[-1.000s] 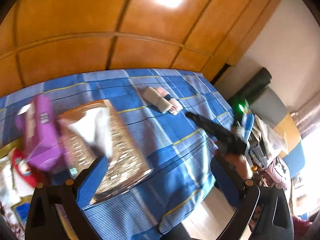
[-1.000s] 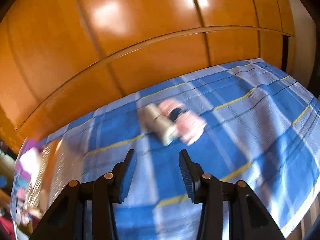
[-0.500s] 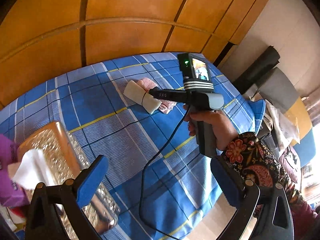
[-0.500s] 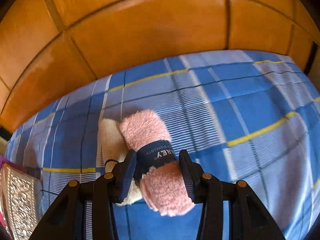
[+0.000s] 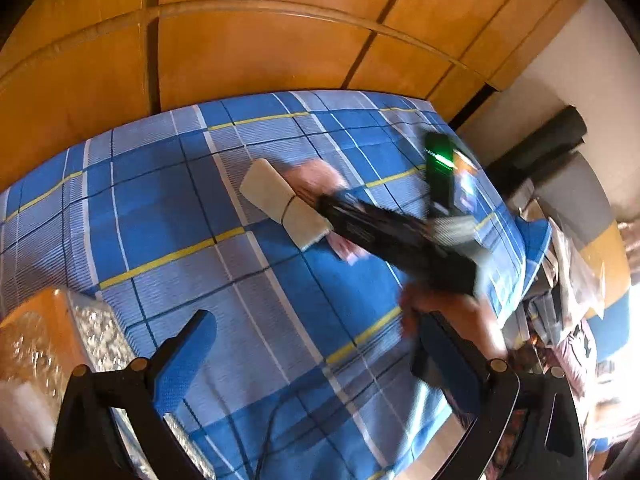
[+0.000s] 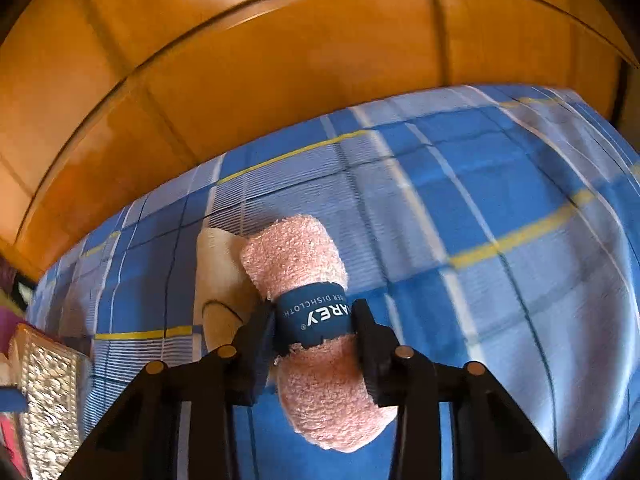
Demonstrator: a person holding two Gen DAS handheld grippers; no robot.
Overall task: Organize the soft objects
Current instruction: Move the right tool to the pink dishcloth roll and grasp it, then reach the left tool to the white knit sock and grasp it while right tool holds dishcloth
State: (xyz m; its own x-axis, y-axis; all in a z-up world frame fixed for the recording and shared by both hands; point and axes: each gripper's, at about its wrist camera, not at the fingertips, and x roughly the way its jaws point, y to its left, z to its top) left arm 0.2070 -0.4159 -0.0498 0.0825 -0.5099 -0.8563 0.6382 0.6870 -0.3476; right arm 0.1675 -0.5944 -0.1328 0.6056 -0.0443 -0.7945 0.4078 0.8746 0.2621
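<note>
A pink fluffy dishcloth roll (image 6: 296, 256) with a dark blue paper band (image 6: 316, 316) lies on the blue checked tablecloth (image 6: 500, 300). A cream roll (image 6: 218, 276) lies tight against its left side. My right gripper (image 6: 314, 320) straddles the band; its jaws are closing and both pads touch the band's sides. In the left wrist view the right gripper (image 5: 340, 208) reaches over the pink roll (image 5: 320, 176), next to the cream roll (image 5: 280, 208). My left gripper (image 5: 316, 332) hangs open above the cloth, nothing between its blue pads.
A silver patterned tissue box (image 5: 80, 332) stands at the left, also in the right wrist view as the tissue box (image 6: 48, 380). Wooden panels (image 5: 260, 48) rise behind the table. A black cable (image 5: 272, 420) trails over the cloth. Beyond the table's right edge lies clutter (image 5: 568, 280).
My right gripper came down over the pink roll and its jaws narrowed onto the blue band. The left gripper moved nearer the rolls; the purple box left its view.
</note>
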